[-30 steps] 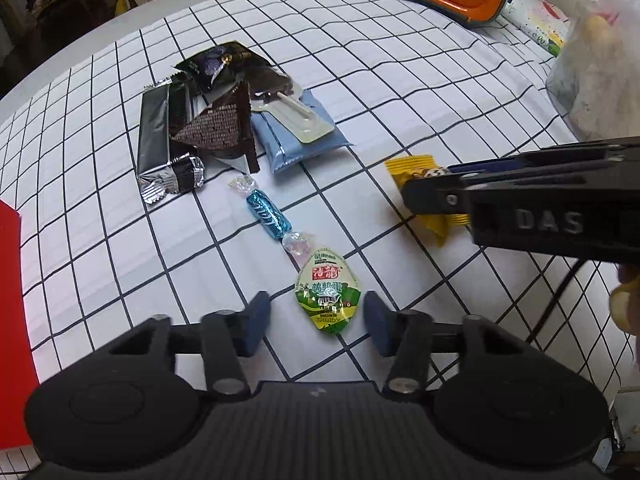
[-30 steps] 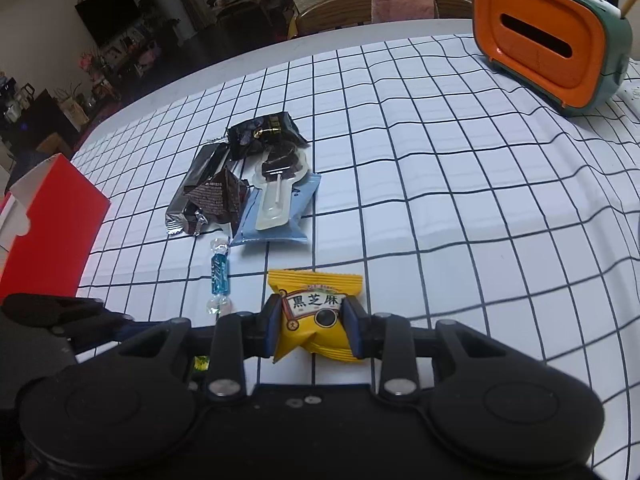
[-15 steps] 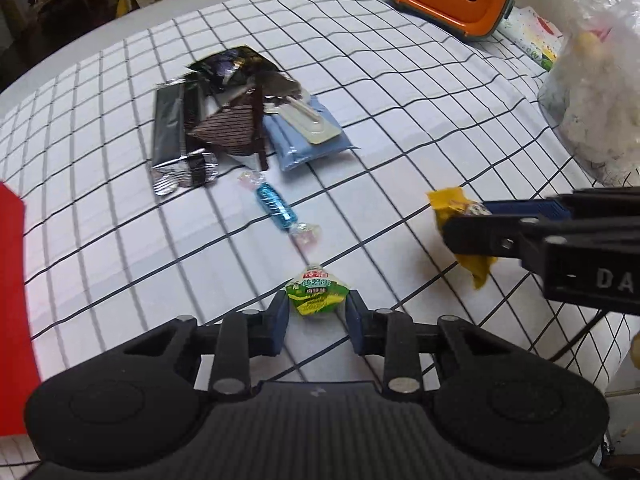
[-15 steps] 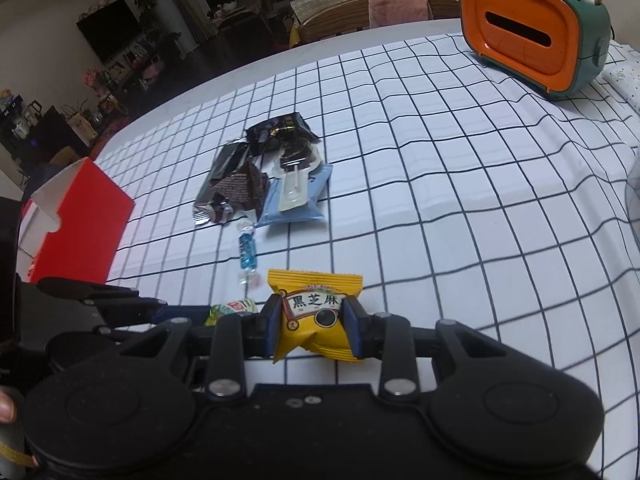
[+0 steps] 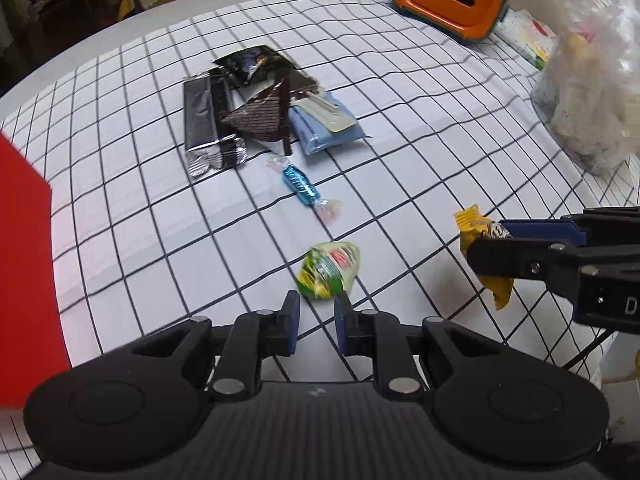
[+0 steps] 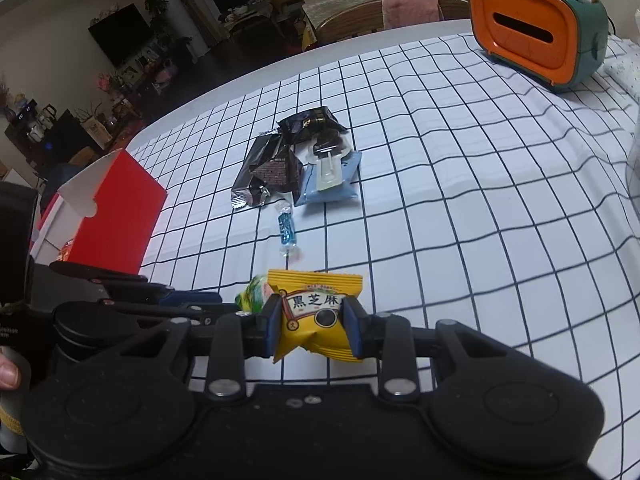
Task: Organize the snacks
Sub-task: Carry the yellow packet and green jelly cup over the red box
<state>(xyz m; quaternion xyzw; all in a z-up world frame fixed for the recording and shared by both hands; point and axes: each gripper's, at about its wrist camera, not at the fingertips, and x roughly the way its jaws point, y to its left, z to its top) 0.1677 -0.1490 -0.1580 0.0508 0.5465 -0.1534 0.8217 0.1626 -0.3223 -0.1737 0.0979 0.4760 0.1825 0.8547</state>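
My left gripper (image 5: 317, 305) is nearly shut, its tips pinching the near edge of a green jelly snack (image 5: 330, 267), lifted above the checked tablecloth. My right gripper (image 6: 310, 322) is shut on a yellow sesame snack packet (image 6: 314, 312), held above the table; it shows at the right of the left wrist view (image 5: 482, 254). A blue wrapped candy (image 5: 299, 185) lies mid-table. Behind it is a pile of dark chocolate packets (image 5: 224, 120) and a light blue packet (image 5: 326, 128). A red box (image 6: 116, 216) stands at the left.
An orange and green tissue holder (image 6: 536, 28) stands at the far right of the table. A clear plastic bag (image 5: 592, 92) of items sits at the right edge. The red box's side (image 5: 24, 264) fills the left of the left wrist view.
My left gripper closed on the green jelly snack and lifted it. My right gripper kept hold of the yellow packet and rose away from the table.
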